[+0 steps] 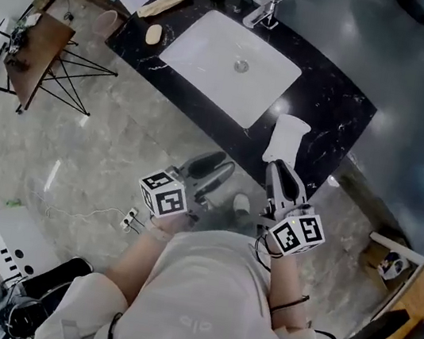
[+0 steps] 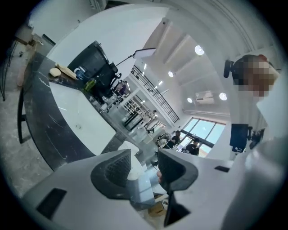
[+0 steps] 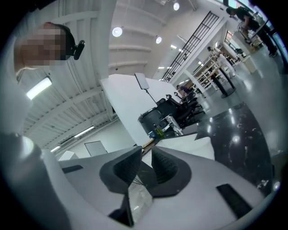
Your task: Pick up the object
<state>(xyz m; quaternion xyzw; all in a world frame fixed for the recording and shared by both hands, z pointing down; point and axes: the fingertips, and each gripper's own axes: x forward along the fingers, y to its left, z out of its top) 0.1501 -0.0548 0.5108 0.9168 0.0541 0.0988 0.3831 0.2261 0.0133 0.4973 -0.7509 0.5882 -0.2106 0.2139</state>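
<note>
Black counter (image 1: 328, 103), white object (image 1: 286, 135) at its near edge not yet held: your left gripper (image 1: 215, 172) stands wide and empty, your right gripper (image 1: 278, 168) barely parted and empty, so pickup remains.

Black counter (image 1: 328, 103), white-veined, frames a white basin (image 1: 214, 60) w/ chrome tap (image 1: 265, 8) at the far side; a white object (image 1: 286, 137) is at its near edge, a beige oval lump (image 1: 153, 33) & tan board (image 1: 164, 1) far left. Floor (image 1: 121, 133) is grey marble w/ pale streaks; table (image 1: 38, 55) at left is brown. Near, blk-and-wht square markers pattern the left cube (image 1: 164, 193) & right cube (image 1: 298, 234); left gripper (image 2: 144, 166) & right gripper (image 3: 145, 165) are pale grey w/ dark grey ribbed pads.
</note>
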